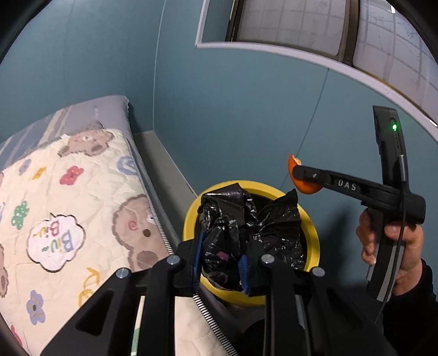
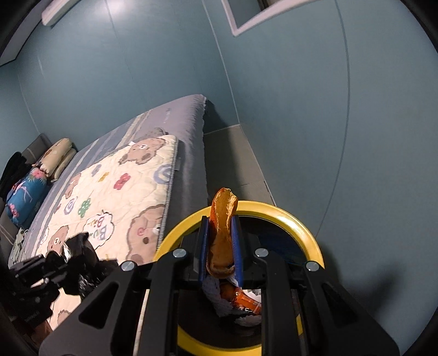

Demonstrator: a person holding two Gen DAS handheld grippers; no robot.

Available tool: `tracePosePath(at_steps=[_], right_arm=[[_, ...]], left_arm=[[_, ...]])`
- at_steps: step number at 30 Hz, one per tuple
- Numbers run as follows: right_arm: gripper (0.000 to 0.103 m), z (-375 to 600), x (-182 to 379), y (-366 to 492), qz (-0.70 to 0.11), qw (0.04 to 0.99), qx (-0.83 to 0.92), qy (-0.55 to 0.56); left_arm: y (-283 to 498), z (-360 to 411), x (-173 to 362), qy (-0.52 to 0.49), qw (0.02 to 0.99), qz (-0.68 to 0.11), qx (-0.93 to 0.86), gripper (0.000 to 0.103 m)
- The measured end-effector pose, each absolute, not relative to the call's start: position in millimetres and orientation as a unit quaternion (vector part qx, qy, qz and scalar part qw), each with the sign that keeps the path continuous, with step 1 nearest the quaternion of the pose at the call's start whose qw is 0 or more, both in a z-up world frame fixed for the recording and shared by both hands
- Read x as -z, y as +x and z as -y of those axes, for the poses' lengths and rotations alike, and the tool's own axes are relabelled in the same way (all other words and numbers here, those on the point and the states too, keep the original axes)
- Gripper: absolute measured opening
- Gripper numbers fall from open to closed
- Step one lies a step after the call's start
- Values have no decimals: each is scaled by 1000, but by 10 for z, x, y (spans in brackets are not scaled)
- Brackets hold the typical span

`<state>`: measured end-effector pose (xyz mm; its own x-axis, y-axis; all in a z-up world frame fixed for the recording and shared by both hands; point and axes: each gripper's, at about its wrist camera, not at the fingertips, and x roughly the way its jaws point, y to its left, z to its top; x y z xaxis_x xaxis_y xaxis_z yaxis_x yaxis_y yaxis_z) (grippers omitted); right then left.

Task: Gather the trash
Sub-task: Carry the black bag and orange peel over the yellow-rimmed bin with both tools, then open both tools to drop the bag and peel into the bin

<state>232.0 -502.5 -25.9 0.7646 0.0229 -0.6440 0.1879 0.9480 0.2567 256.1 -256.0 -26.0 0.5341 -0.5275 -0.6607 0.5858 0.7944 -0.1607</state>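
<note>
A round bin with a yellow rim [image 1: 312, 235] stands on the floor beside the bed. My left gripper [image 1: 222, 264] is shut on a crumpled black plastic bag [image 1: 246, 227], held over the bin's mouth. My right gripper [image 2: 221, 246] is shut on an orange peel [image 2: 222, 227], pinched upright between the blue pads above the bin [image 2: 273, 209]. Seen from the left wrist, the right gripper [image 1: 297, 171] holds that peel [image 1: 303, 186] just above the bin's far right rim, with a hand [image 1: 394, 241] on its handle. Paper and an orange wrapper [image 2: 243, 301] lie inside the bin.
A bed with a cream bear-print quilt [image 1: 68, 219] fills the left side. Pillows [image 2: 41, 175] lie at its far end. Teal walls [image 2: 356, 137] close in behind and to the right of the bin, with a strip of grey floor [image 2: 235, 161] between. A window [image 1: 301, 24] sits high up.
</note>
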Motion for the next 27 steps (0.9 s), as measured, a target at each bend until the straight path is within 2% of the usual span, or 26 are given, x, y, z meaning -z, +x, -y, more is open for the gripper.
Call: tracePosePath(at_steps=[15,19,22,24,27], right_arm=[[20,5255,664,2581,-369,911,69,173],[24,5316,685,2599,-369,908,76,180],[30,5317,694,2622,-371,907,82,182],[38,5325,683,2621,-369,907,83,185],[40,5320,679,2602,-370,906,87,187]], left_arm=[[2951,3006,822,34,838,-435,327,24],[2925,3030,863,35,838,-437,325,30],[2894,3022,834,32,838,-435,327,40],[2866,3000,817,29,838,-434,329,50],[2808,2957,787,26,840,-432,326,58]])
